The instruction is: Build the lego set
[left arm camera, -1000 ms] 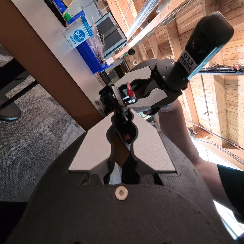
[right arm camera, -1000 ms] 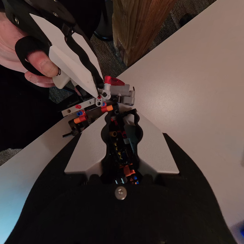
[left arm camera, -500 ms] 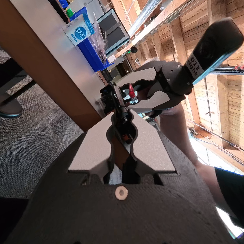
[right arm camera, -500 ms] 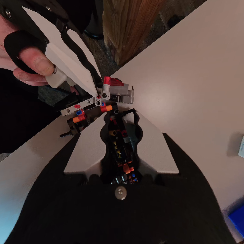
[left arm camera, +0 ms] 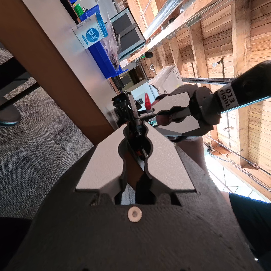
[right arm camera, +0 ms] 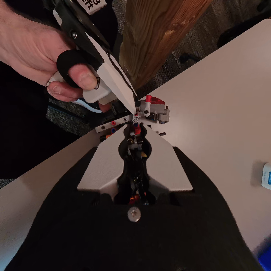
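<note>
A small lego model of black, grey and white beams with orange, red and blue pins (right arm camera: pixel 137 137) is held over the table's near edge. A grey block with a clear red piece (right arm camera: pixel 153 100) sits at its far end. My right gripper (right arm camera: pixel 134 126) is shut on the model's black body. My left gripper (right arm camera: pixel 134 108) comes in from the upper left, shut on the model next to the grey block. In the left wrist view, my left gripper (left arm camera: pixel 134 124) grips the model (left arm camera: pixel 129 108). The right gripper (left arm camera: pixel 154 112) holds it from the right, below the red piece (left arm camera: pixel 147 101).
The white table (right arm camera: pixel 212 102) runs to the right. A wooden post (right arm camera: pixel 154 36) stands just beyond its edge, above grey carpet. A white packet (right arm camera: pixel 266 177) and a blue bin's corner (right arm camera: pixel 264 255) lie at the right. The left wrist view shows the bin (left arm camera: pixel 102 57) and the packet (left arm camera: pixel 90 33). Only a small space, under 4 cm, lies between the two pairs of fingers. From either gripper's tips it is about 25 cm to the packet (left arm camera: pixel 90 33).
The right gripper has swung lower and to the right in the left wrist view, and its fingers stand closer together on the model. The model has turned; the left gripper keeps its hold.
</note>
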`<state>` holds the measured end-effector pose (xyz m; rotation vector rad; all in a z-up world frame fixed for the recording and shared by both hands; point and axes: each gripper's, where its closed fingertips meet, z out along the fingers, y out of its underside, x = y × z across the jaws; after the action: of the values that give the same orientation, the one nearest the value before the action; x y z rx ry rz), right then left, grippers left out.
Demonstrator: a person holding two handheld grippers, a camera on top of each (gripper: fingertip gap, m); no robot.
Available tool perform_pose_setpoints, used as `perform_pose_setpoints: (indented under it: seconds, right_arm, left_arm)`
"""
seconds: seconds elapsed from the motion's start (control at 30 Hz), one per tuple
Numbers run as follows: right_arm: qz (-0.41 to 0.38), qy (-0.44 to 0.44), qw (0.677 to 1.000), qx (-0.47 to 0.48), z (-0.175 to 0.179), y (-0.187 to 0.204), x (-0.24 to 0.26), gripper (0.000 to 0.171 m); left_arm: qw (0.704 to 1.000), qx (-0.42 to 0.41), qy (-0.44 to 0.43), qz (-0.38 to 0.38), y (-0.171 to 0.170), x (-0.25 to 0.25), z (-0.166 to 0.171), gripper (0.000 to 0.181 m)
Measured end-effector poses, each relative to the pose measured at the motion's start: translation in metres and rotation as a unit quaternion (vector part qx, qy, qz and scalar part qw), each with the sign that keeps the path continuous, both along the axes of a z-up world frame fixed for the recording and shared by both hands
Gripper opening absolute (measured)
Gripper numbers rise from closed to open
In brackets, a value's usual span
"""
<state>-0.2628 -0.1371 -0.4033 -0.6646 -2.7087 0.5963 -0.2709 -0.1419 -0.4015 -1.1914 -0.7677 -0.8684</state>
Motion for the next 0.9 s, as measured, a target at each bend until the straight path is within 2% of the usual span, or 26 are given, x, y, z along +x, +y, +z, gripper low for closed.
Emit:
perform_pose_setpoints:
  seconds: [0.17, 0.37, 0.63, 0.77, 0.9]
  right_arm:
    - [-0.008, -0.013, 0.999, -0.032, -0.002, -0.004, -0.002, 0.005]
    - [-0.032, -0.038, 0.996, -0.077, -0.002, -0.007, -0.003, 0.010]
    - [-0.046, -0.049, 0.992, -0.105, -0.001, -0.009, -0.004, 0.005]
    - [-0.064, -0.045, 0.988, -0.132, 0.002, -0.006, -0.009, 0.004]
    - [-0.078, -0.025, 0.986, -0.146, 0.010, -0.004, -0.013, 0.004]
  left_arm:
    - [1.000, 0.002, -0.005, -0.004, 0.000, 0.000, 0.000, 0.014]
    - [1.000, 0.002, -0.005, -0.009, 0.000, 0.000, 0.000, 0.014]
    - [1.000, -0.008, 0.009, -0.020, 0.000, 0.001, 0.001, 0.015]
    - [0.998, -0.034, 0.047, -0.003, -0.008, -0.005, 0.000, 0.025]
    - [0.997, -0.059, 0.057, -0.015, -0.013, 0.003, 0.000, 0.036]
